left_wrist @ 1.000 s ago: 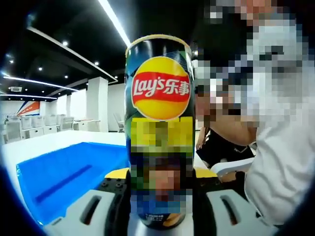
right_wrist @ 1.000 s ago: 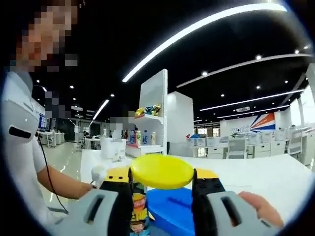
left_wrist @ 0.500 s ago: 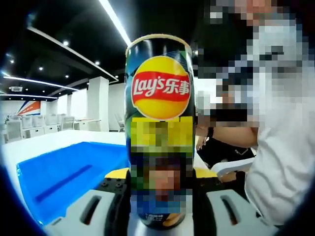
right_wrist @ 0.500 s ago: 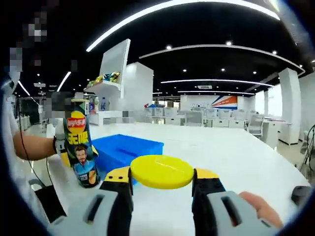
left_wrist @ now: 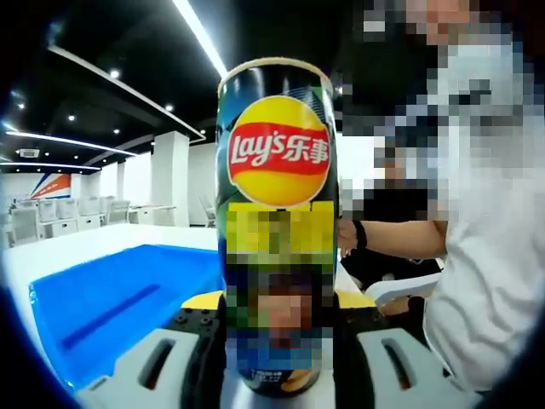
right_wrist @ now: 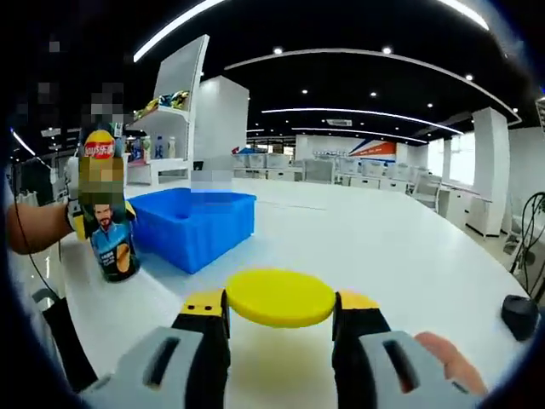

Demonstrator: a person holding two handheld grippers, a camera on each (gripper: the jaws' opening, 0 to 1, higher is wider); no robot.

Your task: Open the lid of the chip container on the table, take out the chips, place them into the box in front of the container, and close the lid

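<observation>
Round yellow lid (right_wrist: pixel 279 297) now lower, tableward.

Your right claw (right_wrist: pixel 280 319) faces open white desk (right_wrist: pixel 375 256) ahead and to the right; the blue box (right_wrist: pixel 194 223) and upright chip container (right_wrist: pixel 106 213) block its left side.

Chip container (right_wrist: pixel 106 217) upright on surface (right_wrist: pixel 358 247), between left gripper (left_wrist: pixel 277 319) jaws. Box (right_wrist: pixel 194 223) just beside it. Lid (right_wrist: pixel 279 298) between right gripper (right_wrist: pixel 279 317) jaws, above surface.
</observation>
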